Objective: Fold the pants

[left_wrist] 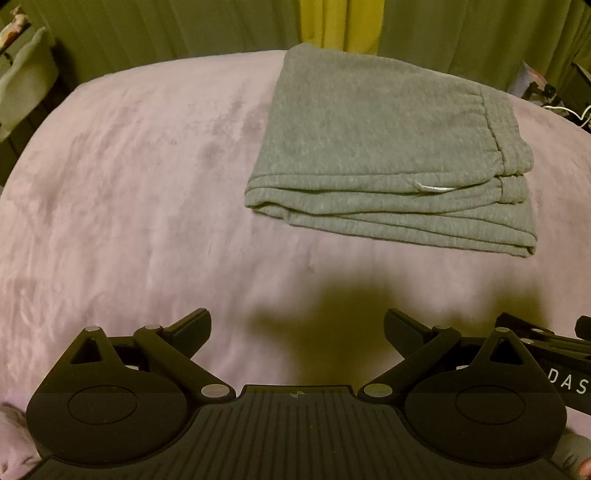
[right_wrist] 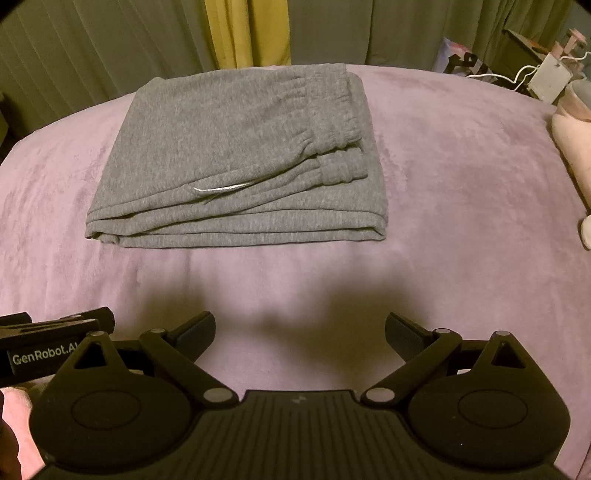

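The grey sweatpants (left_wrist: 376,147) lie folded in a flat stack on the pink blanket (left_wrist: 129,184), upper right in the left wrist view and upper centre in the right wrist view (right_wrist: 236,158). The elastic waistband (right_wrist: 332,110) is on the right side and a white drawstring (right_wrist: 218,189) pokes out at the front. My left gripper (left_wrist: 297,325) is open and empty, well in front of the pants. My right gripper (right_wrist: 301,328) is open and empty, also in front of them. Each gripper's side shows at the edge of the other's view.
Green and yellow curtains (right_wrist: 243,33) hang behind the bed. A pink pillow (right_wrist: 572,140) lies at the right edge, with cables and a white box (right_wrist: 546,81) beyond it. A pale bin (left_wrist: 26,81) stands at the far left.
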